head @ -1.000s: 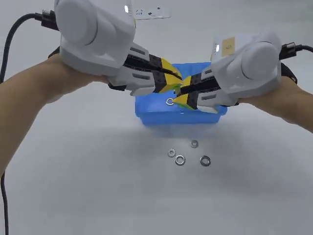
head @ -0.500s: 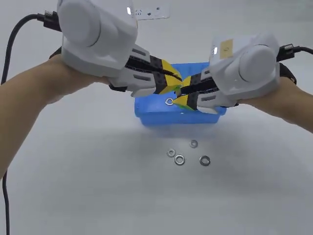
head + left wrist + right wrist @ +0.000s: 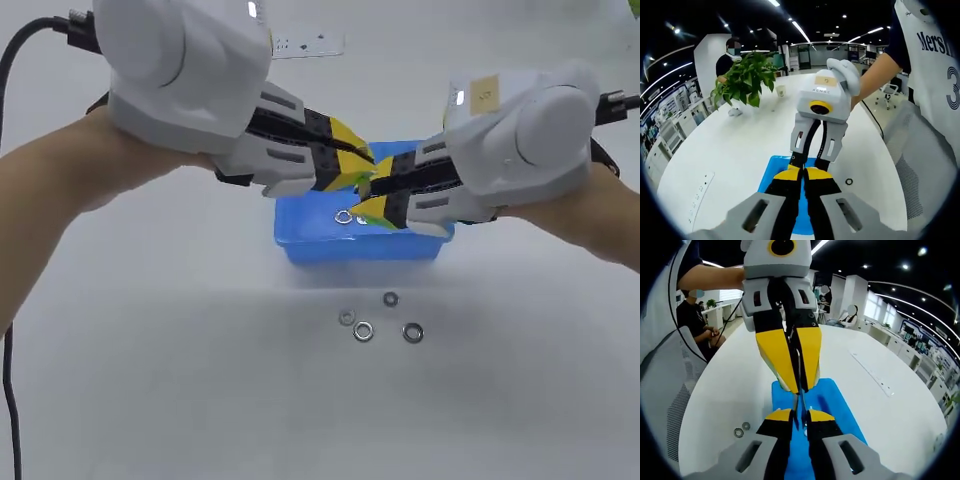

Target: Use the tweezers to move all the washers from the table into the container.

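Observation:
Over the blue container my two grippers meet tip to tip. The left gripper comes in from the left and the right gripper from the right. Both are shut on the thin metal tweezers, which run between their yellow jaws. A washer hangs at the tweezers' tip, above the container's inside. Several washers lie on the white table in front of the container, two of them in the right gripper view beside the container.
A white power strip lies on the table behind the container. A black cable trails from the left gripper. A potted plant stands far across the table, with a person sitting beyond the table's edge.
The head camera has shifted a little. Both grippers stay over the container, shut on the tweezers, with the washer still at the tip.

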{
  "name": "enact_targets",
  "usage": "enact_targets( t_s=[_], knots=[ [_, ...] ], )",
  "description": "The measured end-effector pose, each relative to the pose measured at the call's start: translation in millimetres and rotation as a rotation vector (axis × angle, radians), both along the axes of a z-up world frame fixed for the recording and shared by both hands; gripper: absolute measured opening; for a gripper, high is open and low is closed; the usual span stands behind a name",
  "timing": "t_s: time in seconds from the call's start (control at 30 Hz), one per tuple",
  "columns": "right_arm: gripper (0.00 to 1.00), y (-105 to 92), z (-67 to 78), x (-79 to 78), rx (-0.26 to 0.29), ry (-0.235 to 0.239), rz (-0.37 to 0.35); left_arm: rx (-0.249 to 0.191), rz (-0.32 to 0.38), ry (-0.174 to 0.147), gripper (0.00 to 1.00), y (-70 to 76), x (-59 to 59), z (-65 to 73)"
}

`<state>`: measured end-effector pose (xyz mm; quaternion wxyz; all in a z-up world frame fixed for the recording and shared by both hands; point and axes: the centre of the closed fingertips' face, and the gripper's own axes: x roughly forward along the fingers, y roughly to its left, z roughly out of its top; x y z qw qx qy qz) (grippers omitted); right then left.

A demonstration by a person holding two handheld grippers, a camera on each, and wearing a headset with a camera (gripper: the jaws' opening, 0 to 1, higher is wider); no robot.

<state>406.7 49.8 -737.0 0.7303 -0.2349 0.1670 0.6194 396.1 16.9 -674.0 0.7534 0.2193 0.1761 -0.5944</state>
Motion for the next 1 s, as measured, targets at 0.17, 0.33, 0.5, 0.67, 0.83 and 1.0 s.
enact_targets(
  t_s=[0.17, 0.33, 0.5, 0.67, 0.83, 1.0],
  knots=[
    [0.12, 0.5, 10.2, -10.2, 0.014, -0.008, 0.010, 0.000, -0.004, -0.011, 0.06, 0.5, -10.2, 10.5],
    [0.12, -0.1, 16.0, -20.7, 0.009, -0.019, 0.019, -0.004, -0.004, -0.015, 0.06, -1.8, -20.7, 15.8],
    [0.12, -1.8, 21.1, -32.4, 0.001, -0.027, 0.032, -0.003, -0.012, -0.020, 0.06, -5.5, -33.5, 20.9],
    [0.12, -2.5, 23.4, -46.0, 0.009, -0.017, 0.038, 0.001, -0.021, -0.031, 0.06, -5.6, -49.7, 23.5],
    [0.12, 1.3, 18.1, -66.4, 0.011, 0.001, 0.062, -0.008, -0.018, 0.003, 0.06, -2.4, -64.2, 18.5],
    [0.12, 3.0, 13.0, -78.4, 0.013, 0.020, 0.070, 0.000, -0.010, 0.012, 0.06, 1.0, -74.3, 12.9]
  ],
)
